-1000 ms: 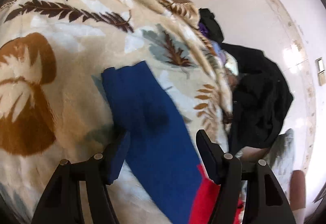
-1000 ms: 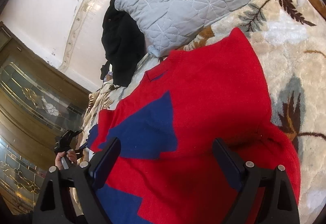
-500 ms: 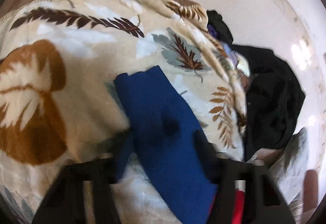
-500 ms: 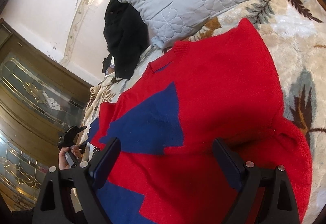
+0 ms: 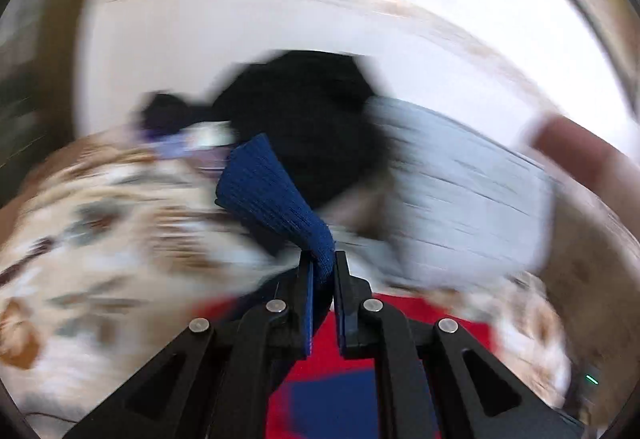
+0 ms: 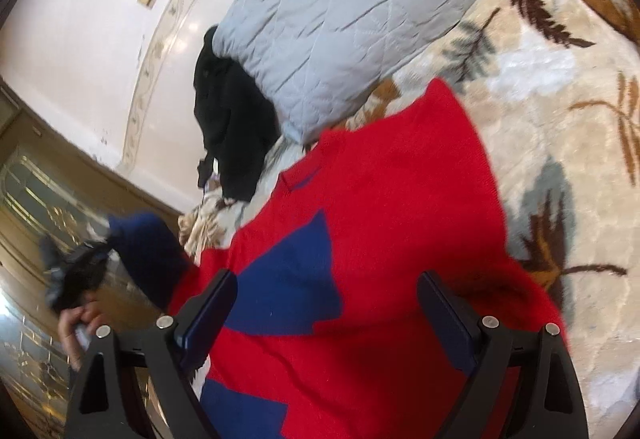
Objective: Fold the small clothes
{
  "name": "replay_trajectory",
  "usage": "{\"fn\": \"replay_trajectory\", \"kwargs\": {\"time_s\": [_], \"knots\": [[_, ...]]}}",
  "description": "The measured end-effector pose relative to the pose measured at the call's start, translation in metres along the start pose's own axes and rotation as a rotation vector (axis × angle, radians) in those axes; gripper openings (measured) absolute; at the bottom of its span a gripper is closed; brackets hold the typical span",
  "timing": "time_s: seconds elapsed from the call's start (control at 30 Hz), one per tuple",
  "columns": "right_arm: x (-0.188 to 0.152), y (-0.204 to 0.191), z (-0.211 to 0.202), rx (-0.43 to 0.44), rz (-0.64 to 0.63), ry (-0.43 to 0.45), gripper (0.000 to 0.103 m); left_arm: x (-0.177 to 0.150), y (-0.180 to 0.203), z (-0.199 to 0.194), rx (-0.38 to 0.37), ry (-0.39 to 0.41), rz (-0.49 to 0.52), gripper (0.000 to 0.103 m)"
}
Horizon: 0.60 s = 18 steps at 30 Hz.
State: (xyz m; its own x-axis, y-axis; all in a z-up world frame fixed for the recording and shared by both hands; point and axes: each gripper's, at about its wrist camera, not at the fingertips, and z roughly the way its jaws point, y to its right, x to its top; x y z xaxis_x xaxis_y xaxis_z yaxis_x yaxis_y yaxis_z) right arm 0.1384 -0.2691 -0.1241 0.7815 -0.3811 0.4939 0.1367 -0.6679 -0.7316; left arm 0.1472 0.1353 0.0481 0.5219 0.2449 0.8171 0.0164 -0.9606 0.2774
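Observation:
A red sweater (image 6: 392, 223) with blue blocks lies on a leaf-patterned blanket (image 6: 580, 143). My left gripper (image 5: 321, 269) is shut on the sweater's blue sleeve (image 5: 272, 195) and holds it lifted off the blanket; the sleeve stands up beyond the jaws. The sweater's red body (image 5: 400, 323) lies below it. The left wrist view is blurred by motion. In the right wrist view the lifted sleeve (image 6: 148, 251) and the left gripper (image 6: 76, 271) show at far left. My right gripper (image 6: 326, 313) is open and empty, hovering over the sweater's front.
A grey quilted pillow (image 6: 352, 11) lies past the sweater's collar, with a black garment (image 6: 228, 119) heaped beside it. A white wall and a wooden glass-panelled door (image 6: 32, 223) stand behind. The pillow (image 5: 460, 199) and black heap (image 5: 308, 119) also show in the left wrist view.
My left gripper has closed on the blue sleeve and swung it up off the blanket, turning toward the pillow. My right gripper stays open over the sweater, barely moved.

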Motion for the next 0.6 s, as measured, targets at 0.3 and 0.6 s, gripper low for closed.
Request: {"fn": "replay_trajectory", "kwargs": {"time_s": [0.3, 0.6], "knots": [[0.009, 0.027, -0.006, 0.084, 0.157, -0.004, 0.093, -0.138, 0.089, 0.094, -0.004, -0.378, 0.202, 0.06], [0.004, 0.027, 0.01, 0.069, 0.152, -0.041, 0.094, -0.134, -0.041, 0.076, 0.248, -0.274, -0.024, 0.061]]}}
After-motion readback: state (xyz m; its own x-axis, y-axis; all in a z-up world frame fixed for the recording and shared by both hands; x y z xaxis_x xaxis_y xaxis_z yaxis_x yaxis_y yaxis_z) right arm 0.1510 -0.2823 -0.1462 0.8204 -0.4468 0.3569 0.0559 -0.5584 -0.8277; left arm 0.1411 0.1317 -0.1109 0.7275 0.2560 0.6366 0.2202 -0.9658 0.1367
